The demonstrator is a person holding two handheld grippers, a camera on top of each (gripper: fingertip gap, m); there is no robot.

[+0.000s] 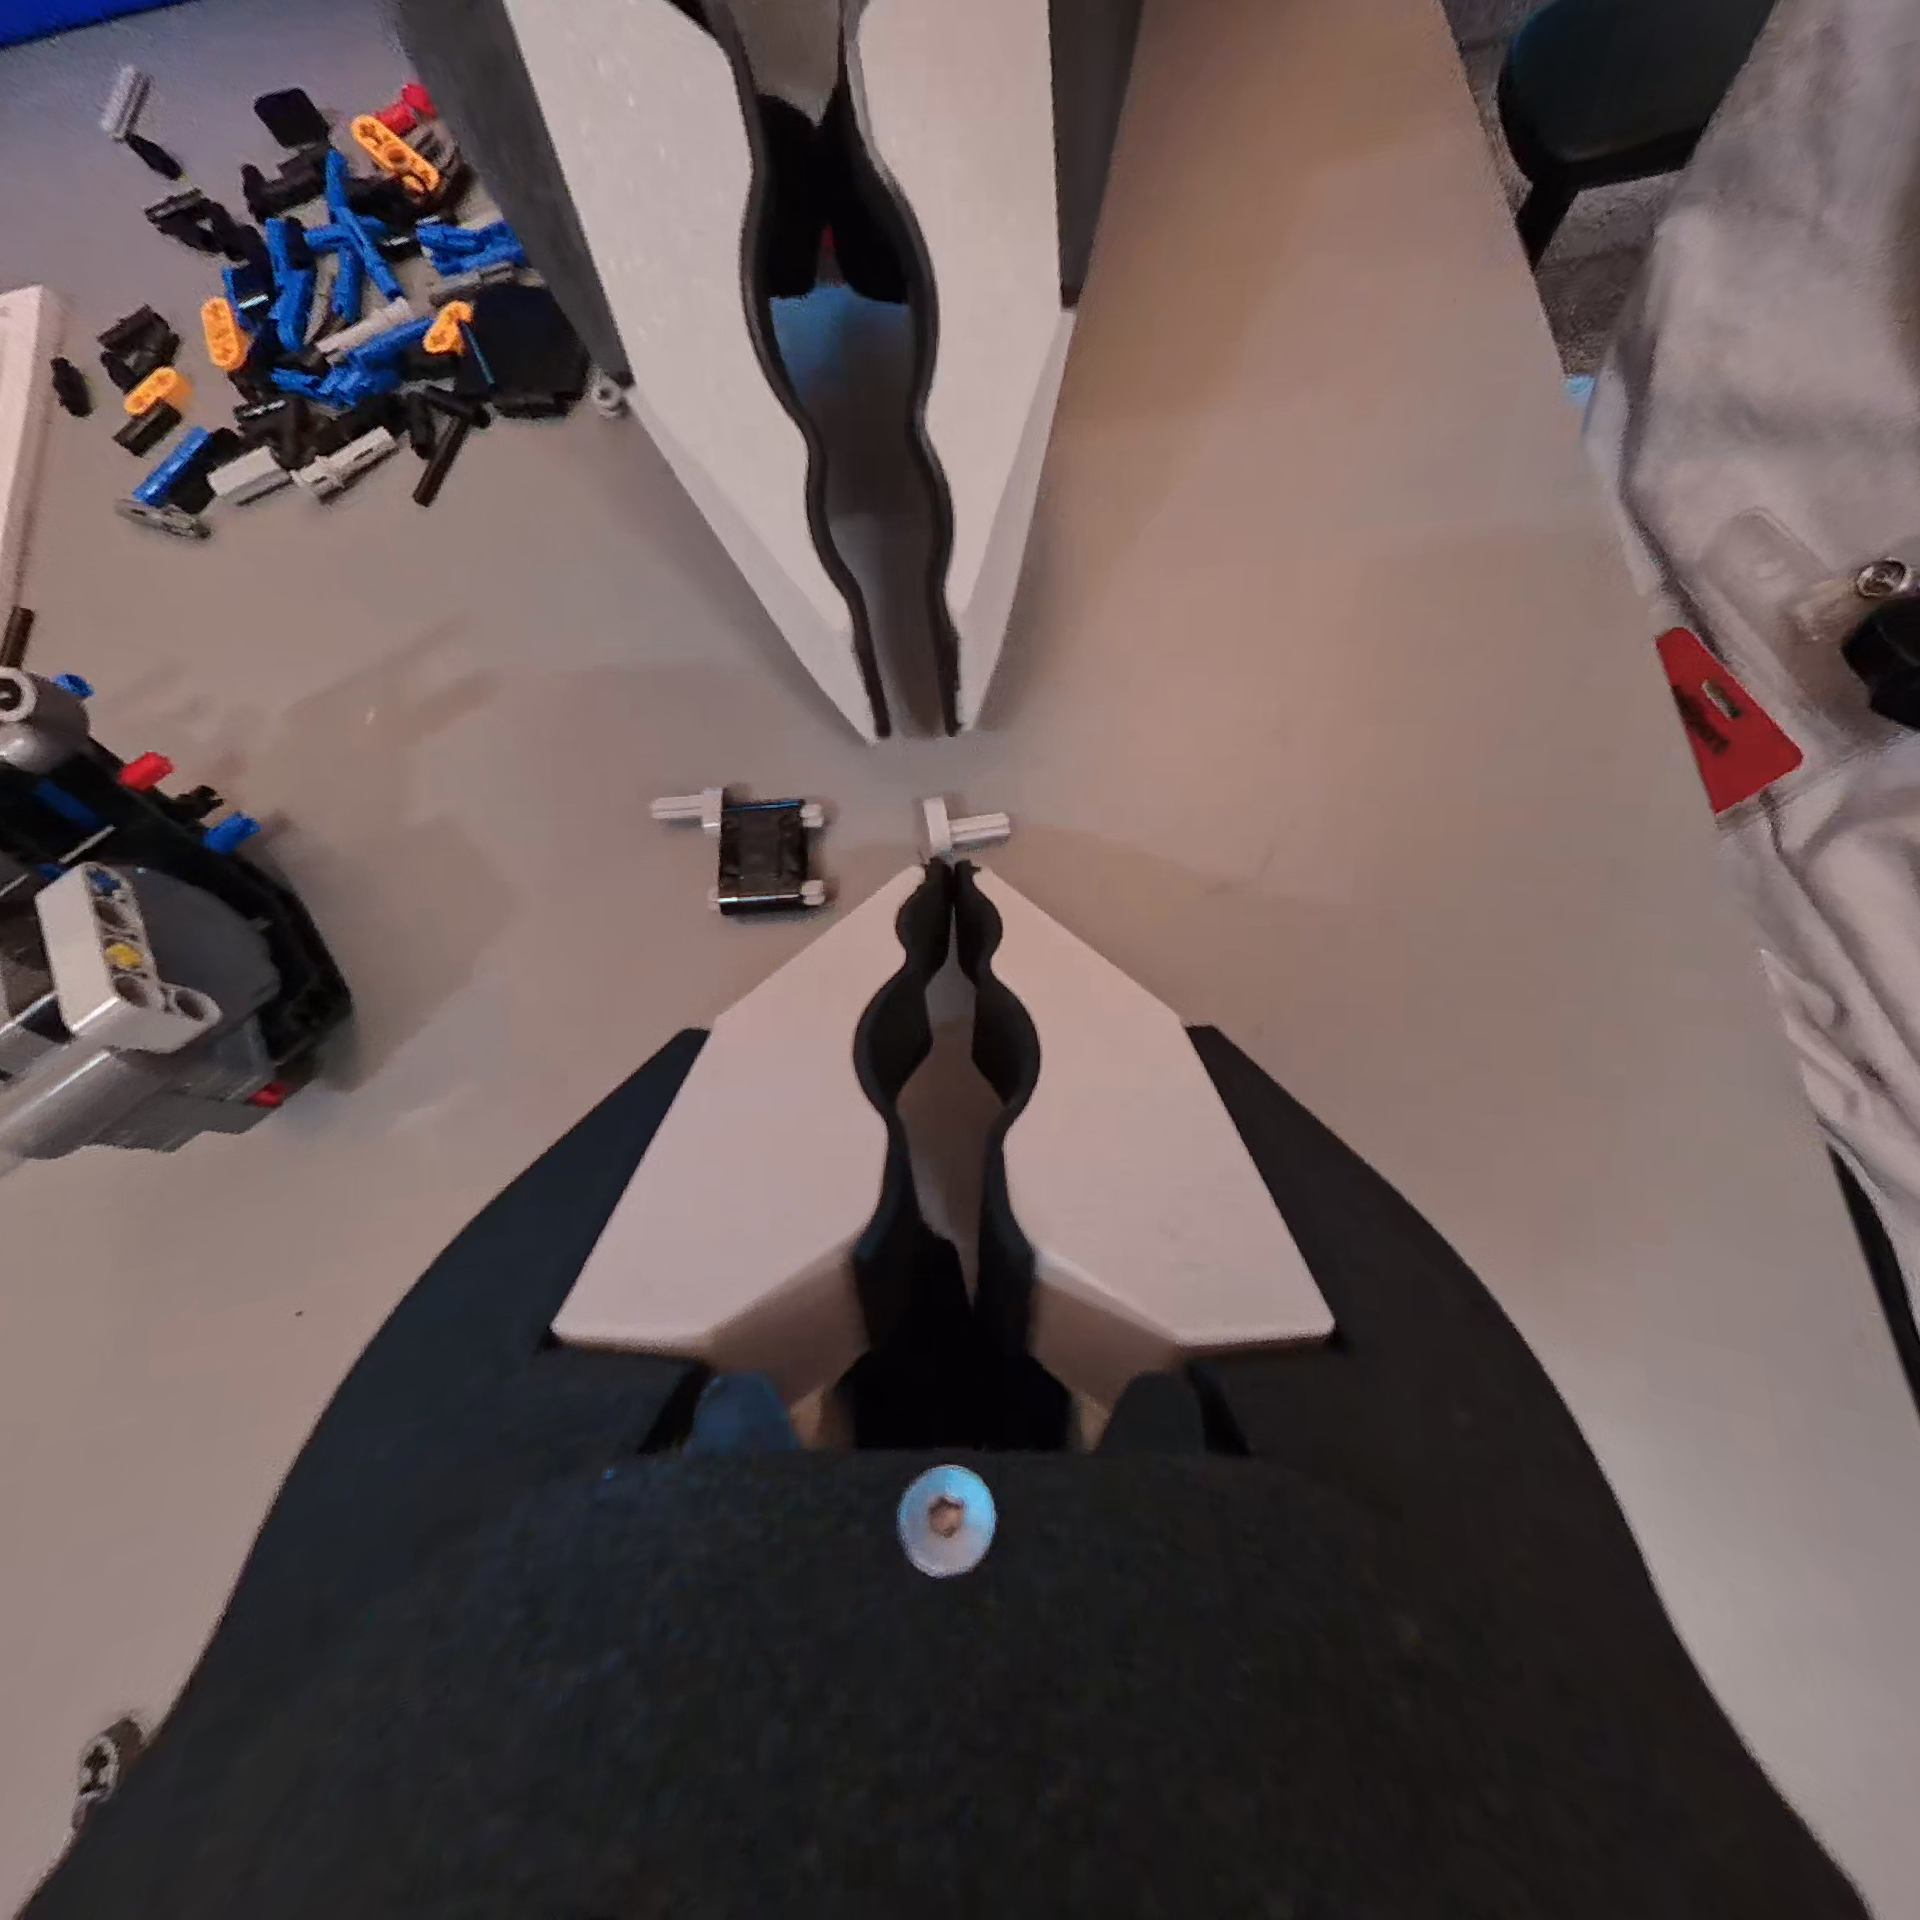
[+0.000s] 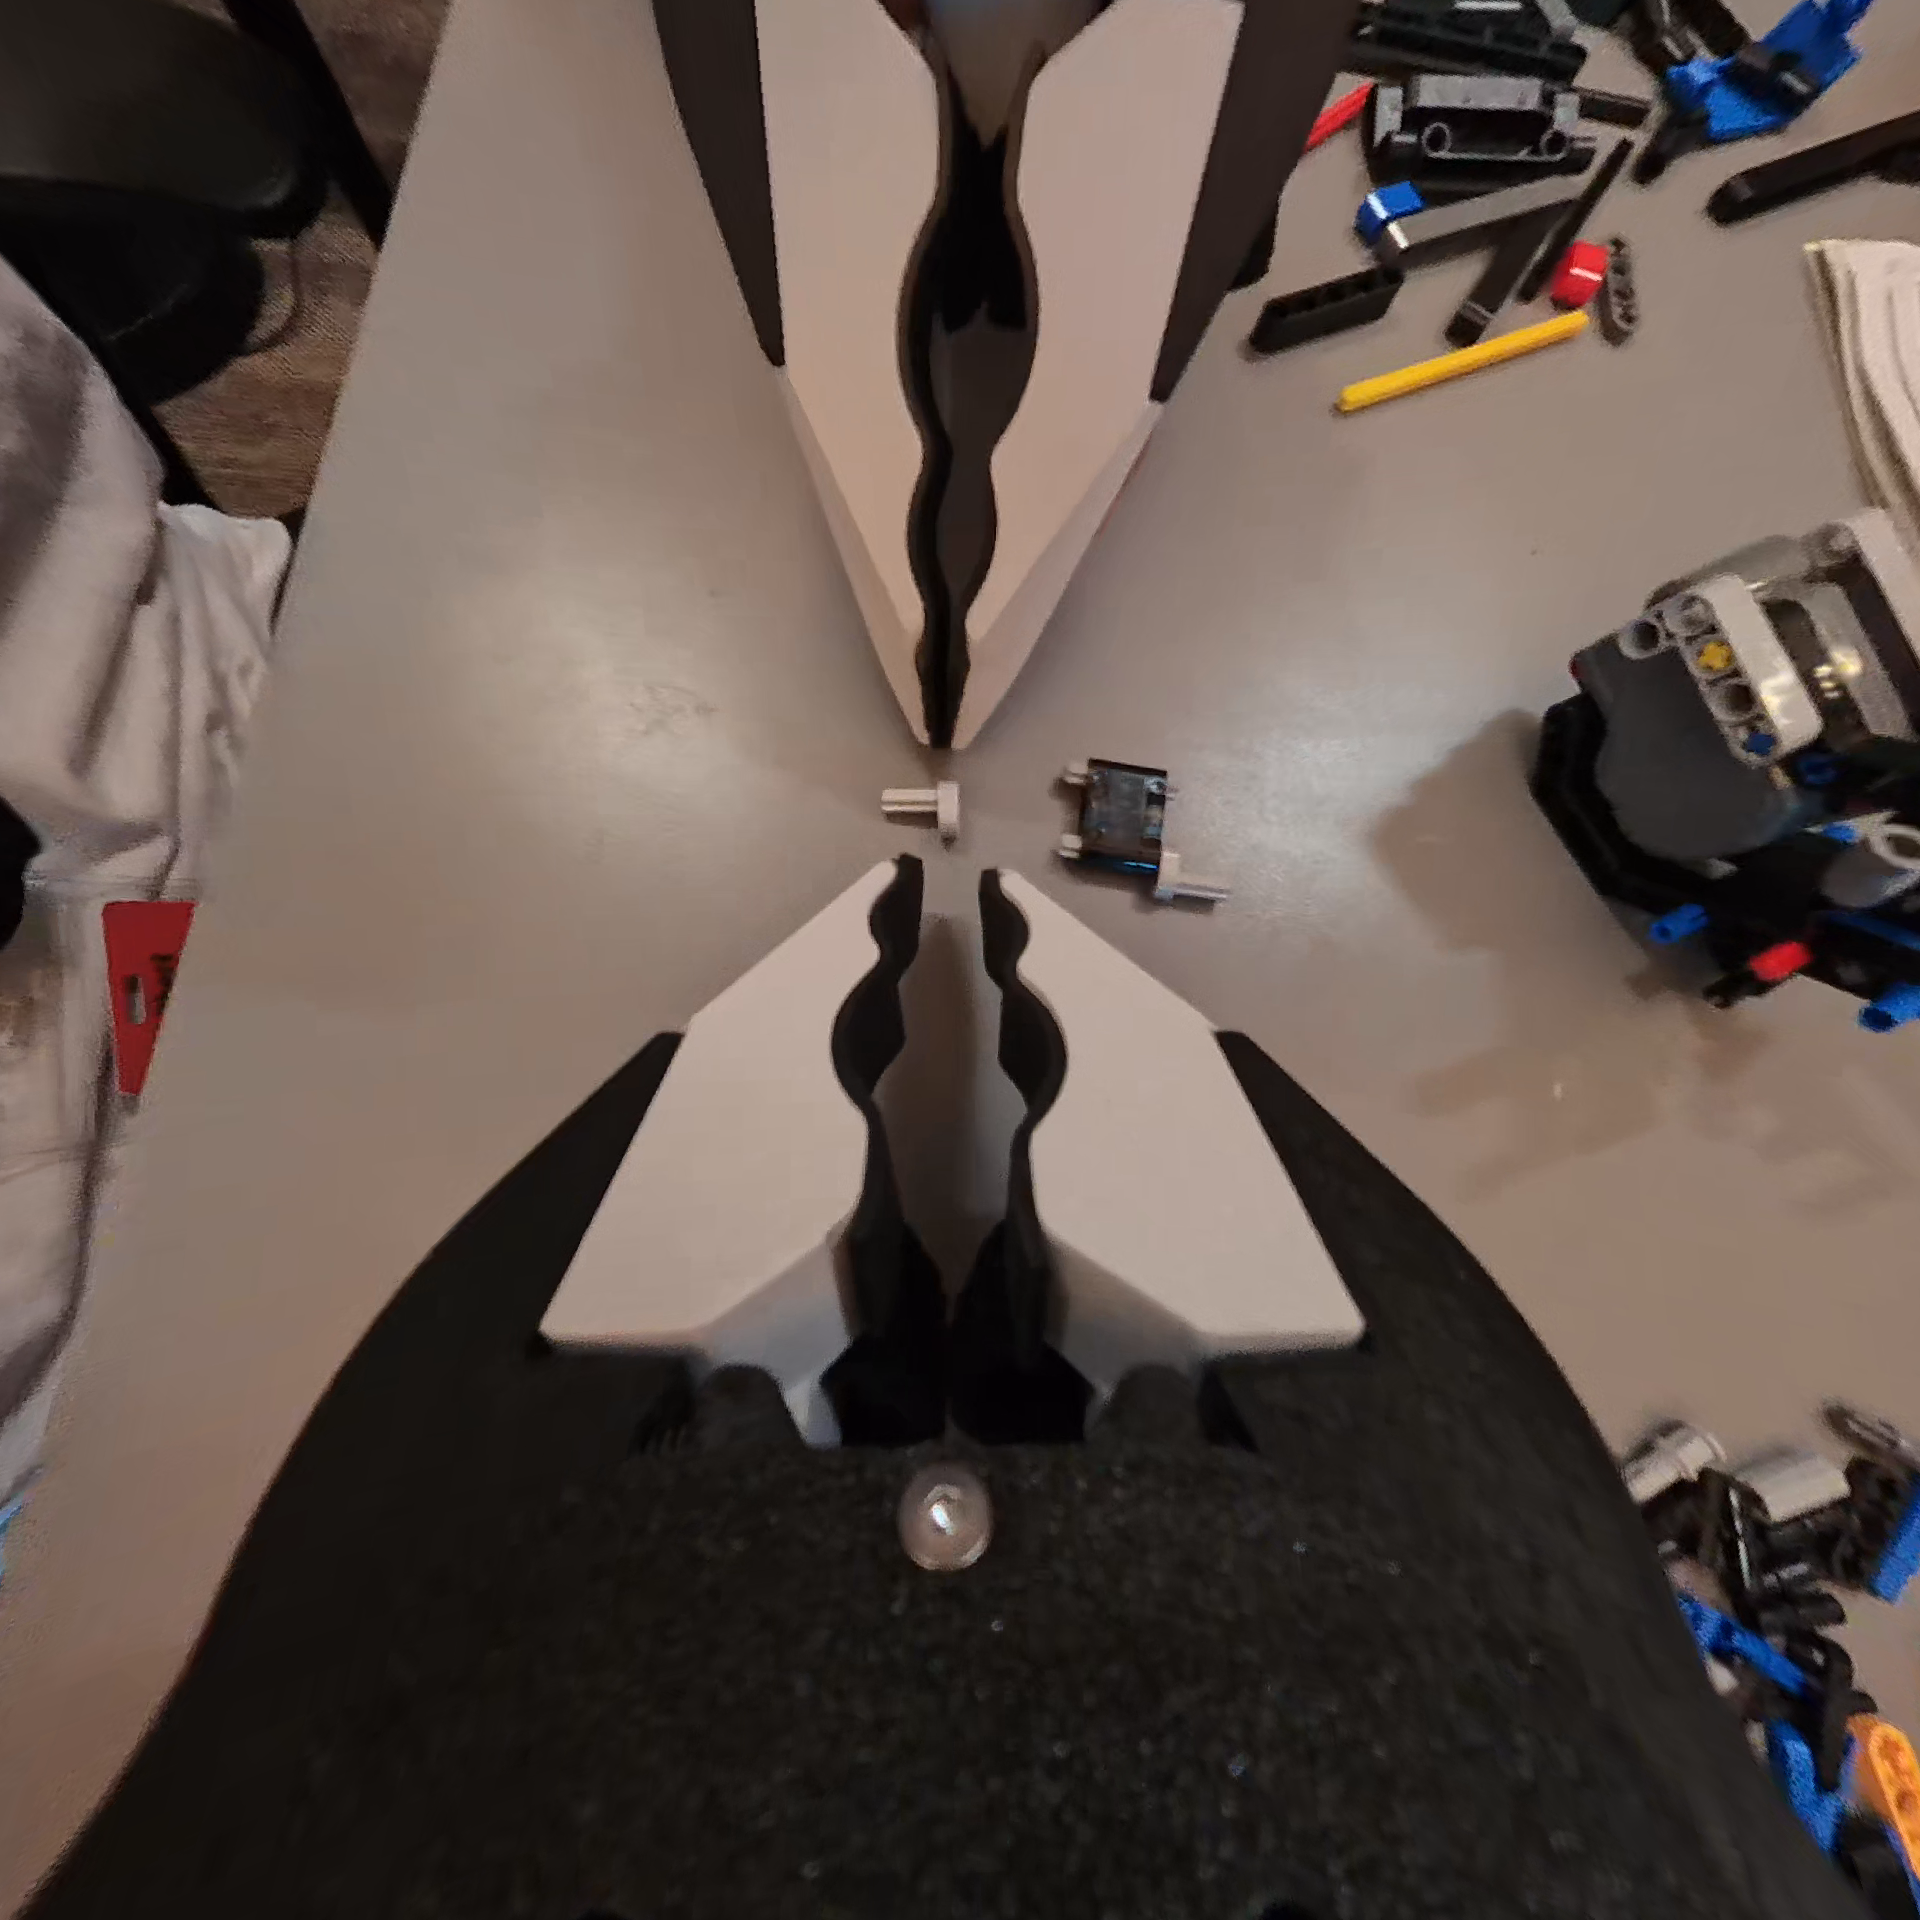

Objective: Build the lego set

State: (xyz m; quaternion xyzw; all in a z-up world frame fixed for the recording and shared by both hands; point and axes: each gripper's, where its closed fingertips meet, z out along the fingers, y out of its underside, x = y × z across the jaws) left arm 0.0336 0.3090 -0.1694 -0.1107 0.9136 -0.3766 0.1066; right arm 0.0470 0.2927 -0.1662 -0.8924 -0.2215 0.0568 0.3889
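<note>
— Lying on the grey table (image 1: 1299, 727), the small grey peg (image 1: 961, 828) sits between two sets of gripper tips, right?
— Yes. The left gripper (image 1: 951, 878) has its tips pressed together, just touching the peg's wide end. The right gripper (image 2: 951, 883) stands slightly apart, close to the peg but gripping nothing.
— And nearby?
— A small black block (image 1: 764, 857) with grey pins sits just beside it. Farther off stand the half-built model (image 2: 1745, 769) and a heap of loose pieces (image 1: 332, 301).
</note>
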